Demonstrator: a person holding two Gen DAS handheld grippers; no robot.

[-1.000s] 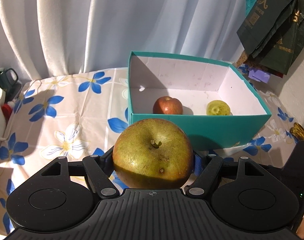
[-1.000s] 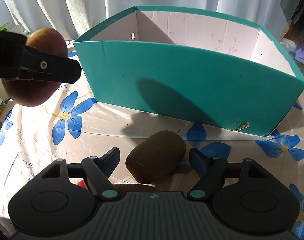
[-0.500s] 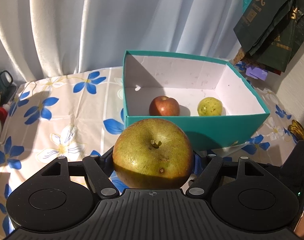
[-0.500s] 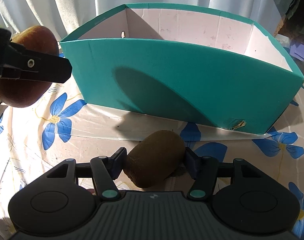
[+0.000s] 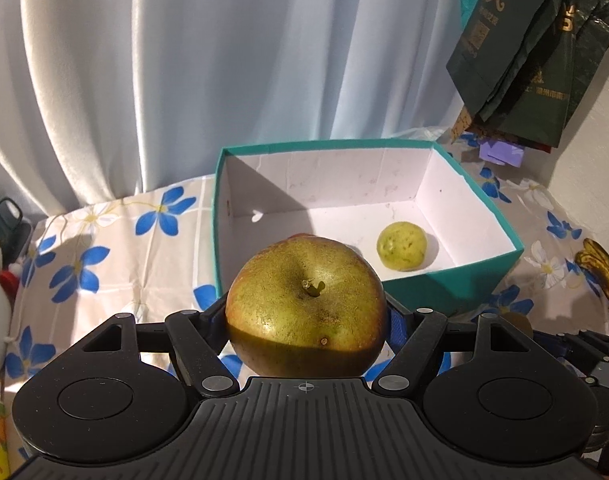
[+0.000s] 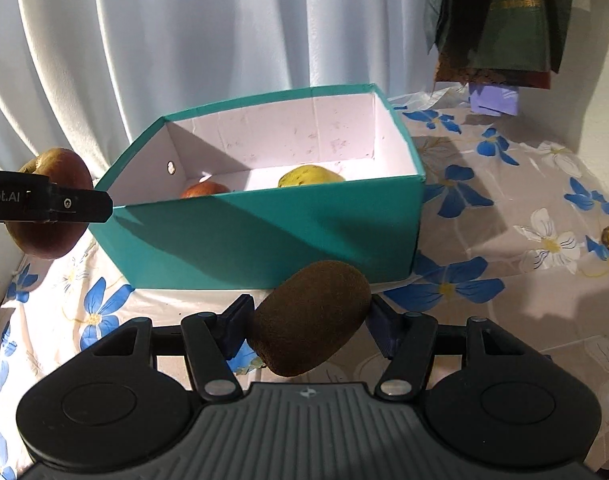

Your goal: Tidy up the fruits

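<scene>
Left claw (image 5: 306, 316) is clamped on a big green-brown apple (image 5: 304, 306), held up just before the teal box (image 5: 456, 288). Right claw (image 6: 308, 326) grips a kiwi (image 6: 310, 316) near the box's front wall. 2 fruits, a red apple (image 6: 202, 190) and a yellow-green one (image 5: 401, 246), lie inside the box.

Russet apple (image 5: 304, 304), brown kiwi (image 6: 310, 316) held short of teal box (image 6: 264, 232)

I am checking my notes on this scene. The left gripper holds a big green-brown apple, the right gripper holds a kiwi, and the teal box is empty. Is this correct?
Not quite: the teal box is not empty. The right wrist view shows a small red apple and a yellow-green fruit inside it. The rest stands: the left gripper holds the big apple, and the right gripper holds the kiwi.
</scene>
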